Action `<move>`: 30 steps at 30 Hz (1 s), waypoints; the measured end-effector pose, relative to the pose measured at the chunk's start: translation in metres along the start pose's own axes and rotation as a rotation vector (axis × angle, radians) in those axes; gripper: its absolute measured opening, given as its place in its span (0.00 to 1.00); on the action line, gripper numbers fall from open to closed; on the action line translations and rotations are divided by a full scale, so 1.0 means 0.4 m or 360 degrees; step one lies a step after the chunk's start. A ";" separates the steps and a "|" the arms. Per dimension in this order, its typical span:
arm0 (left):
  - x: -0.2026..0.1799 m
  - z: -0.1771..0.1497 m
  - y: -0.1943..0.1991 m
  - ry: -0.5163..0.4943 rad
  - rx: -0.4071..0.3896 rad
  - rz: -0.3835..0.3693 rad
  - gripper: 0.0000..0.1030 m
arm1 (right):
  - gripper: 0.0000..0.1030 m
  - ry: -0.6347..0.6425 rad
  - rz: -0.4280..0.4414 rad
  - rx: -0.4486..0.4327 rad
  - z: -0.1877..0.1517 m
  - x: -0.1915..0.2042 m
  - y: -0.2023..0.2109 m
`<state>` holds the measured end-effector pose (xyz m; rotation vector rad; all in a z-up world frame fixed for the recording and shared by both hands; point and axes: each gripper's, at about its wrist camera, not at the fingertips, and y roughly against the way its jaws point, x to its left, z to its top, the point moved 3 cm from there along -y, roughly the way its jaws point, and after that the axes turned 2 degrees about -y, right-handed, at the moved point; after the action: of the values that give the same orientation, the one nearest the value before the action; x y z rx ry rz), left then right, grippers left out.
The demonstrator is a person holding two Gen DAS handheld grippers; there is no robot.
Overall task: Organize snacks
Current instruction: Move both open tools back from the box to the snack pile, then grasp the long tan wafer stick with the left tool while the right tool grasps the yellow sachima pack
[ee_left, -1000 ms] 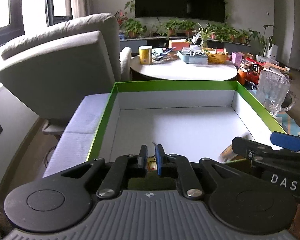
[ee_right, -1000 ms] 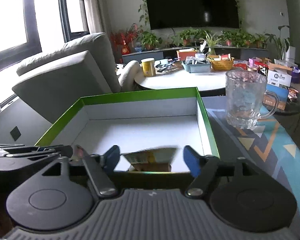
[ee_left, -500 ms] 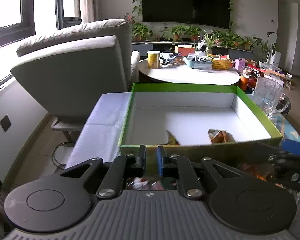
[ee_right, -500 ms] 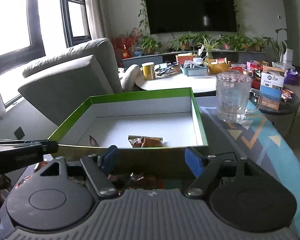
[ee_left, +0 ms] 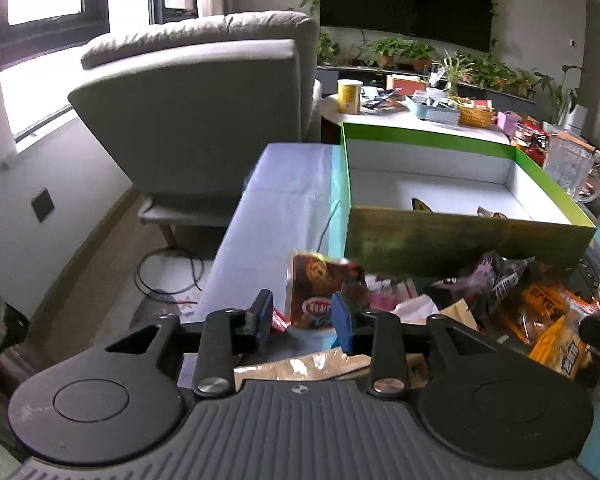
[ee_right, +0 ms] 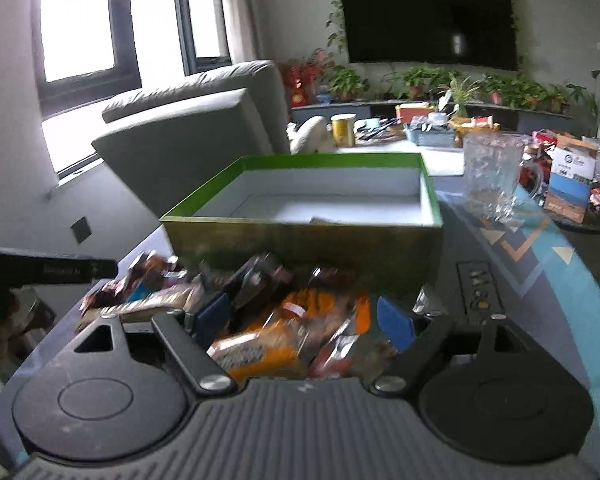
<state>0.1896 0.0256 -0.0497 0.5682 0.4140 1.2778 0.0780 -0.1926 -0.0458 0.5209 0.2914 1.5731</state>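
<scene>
Behind the box wall (ee_left: 460, 240), packets (ee_left: 420, 205) show half-hidden.

Matt cardboard box (ee_left: 460, 240), glossy foil snack packets (ee_right: 260, 344), clear textured glass mug (ee_right: 490, 176).

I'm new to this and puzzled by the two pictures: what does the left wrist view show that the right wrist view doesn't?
Only the left wrist view shows the red snack packet ahead of the left gripper, two packets inside the box and a cable on the floor.

Only the right wrist view shows the blue-and-white carton and the right gripper, open over the orange packets.

Both show the green box, glass mug, grey armchair and television.
</scene>
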 end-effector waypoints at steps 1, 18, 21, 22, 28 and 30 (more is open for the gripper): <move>0.006 -0.004 -0.005 0.0011 0.0006 -0.0025 0.33 | 0.54 0.0005 0.0018 0.0010 -0.007 0.005 0.004; 0.034 -0.078 -0.044 0.0274 0.0220 -0.0369 0.36 | 0.54 0.0180 0.0110 0.0121 -0.067 0.076 -0.012; 0.028 -0.105 -0.003 0.0307 0.0271 -0.0408 0.37 | 0.54 0.0185 0.0117 0.0116 -0.070 0.071 -0.007; 0.024 -0.114 0.011 0.0304 0.0286 -0.0420 0.37 | 0.54 0.0188 0.0115 0.0116 -0.071 0.070 -0.006; 0.019 -0.156 0.085 0.0308 0.0342 -0.0503 0.40 | 0.54 0.0165 0.0103 0.0115 -0.076 0.058 0.003; 0.023 -0.159 0.106 0.0280 0.0328 -0.0493 0.41 | 0.54 0.0169 0.0099 0.0111 -0.076 0.058 0.007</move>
<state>0.1219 0.0528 -0.0742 0.5418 0.7568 0.9955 0.0604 -0.1660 -0.0673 0.5051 0.4155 1.6586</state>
